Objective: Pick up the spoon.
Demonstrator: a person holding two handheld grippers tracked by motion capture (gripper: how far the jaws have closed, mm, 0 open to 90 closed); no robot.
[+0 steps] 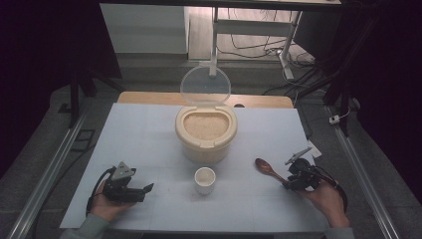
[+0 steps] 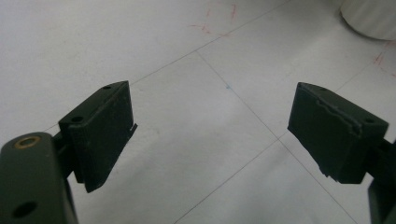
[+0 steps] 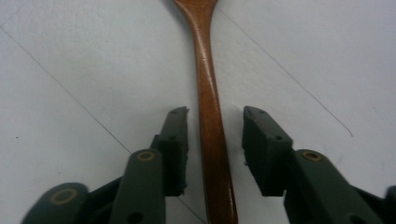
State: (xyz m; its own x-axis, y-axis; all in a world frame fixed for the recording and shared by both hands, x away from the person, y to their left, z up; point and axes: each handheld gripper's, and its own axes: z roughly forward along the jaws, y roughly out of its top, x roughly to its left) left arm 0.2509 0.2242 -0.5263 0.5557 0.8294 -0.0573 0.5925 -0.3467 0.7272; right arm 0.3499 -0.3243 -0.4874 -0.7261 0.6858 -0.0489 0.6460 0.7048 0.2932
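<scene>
Spoon [image 3: 208, 93] handle between parted right gripper [image 3: 215, 140] jaws.

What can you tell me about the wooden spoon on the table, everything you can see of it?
The wooden spoon is reddish-brown and glossy, with an oval bowl and a slim handle. It lies flat on the white table, right of the small white cup, bowl pointing away from the person. The right gripper straddles its handle, jaws open on either side with gaps, not yet clamped.
</scene>
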